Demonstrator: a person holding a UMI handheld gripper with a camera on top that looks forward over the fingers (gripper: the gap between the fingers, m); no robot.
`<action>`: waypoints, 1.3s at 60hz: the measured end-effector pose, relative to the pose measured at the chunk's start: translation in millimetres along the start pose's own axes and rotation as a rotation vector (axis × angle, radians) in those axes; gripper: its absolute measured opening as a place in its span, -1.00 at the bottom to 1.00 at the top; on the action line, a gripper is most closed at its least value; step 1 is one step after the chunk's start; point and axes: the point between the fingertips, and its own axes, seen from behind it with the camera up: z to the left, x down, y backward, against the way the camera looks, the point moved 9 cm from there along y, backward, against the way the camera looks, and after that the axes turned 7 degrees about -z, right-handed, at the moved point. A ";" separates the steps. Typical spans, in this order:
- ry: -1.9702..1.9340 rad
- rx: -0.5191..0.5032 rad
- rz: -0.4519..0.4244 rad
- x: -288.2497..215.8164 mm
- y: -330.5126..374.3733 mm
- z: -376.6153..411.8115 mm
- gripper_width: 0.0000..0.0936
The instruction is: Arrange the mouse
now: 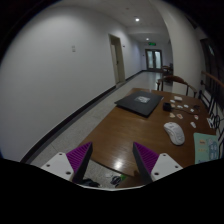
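Observation:
A white mouse (175,133) lies on the wooden table (125,130), ahead of my fingers and to the right of them. A dark mouse pad (139,102) lies farther along the table, beyond the mouse and to its left. My gripper (112,160) is held above the table's near end. Its two fingers with purple pads (145,157) stand wide apart with nothing between them.
Small items and papers (185,104) lie on the table's right side past the mouse. A light sheet (206,148) sits at the right near edge. A chair (176,84) stands at the far end. A white corridor wall (50,70) runs along the left.

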 end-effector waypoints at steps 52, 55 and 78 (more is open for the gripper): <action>-0.044 0.360 0.065 -2.2 -114.4 -273.3 0.38; -0.066 0.370 0.058 -5.3 -122.5 -280.2 0.22; -0.052 0.378 -0.182 -73.7 -9.1 -285.9 -0.26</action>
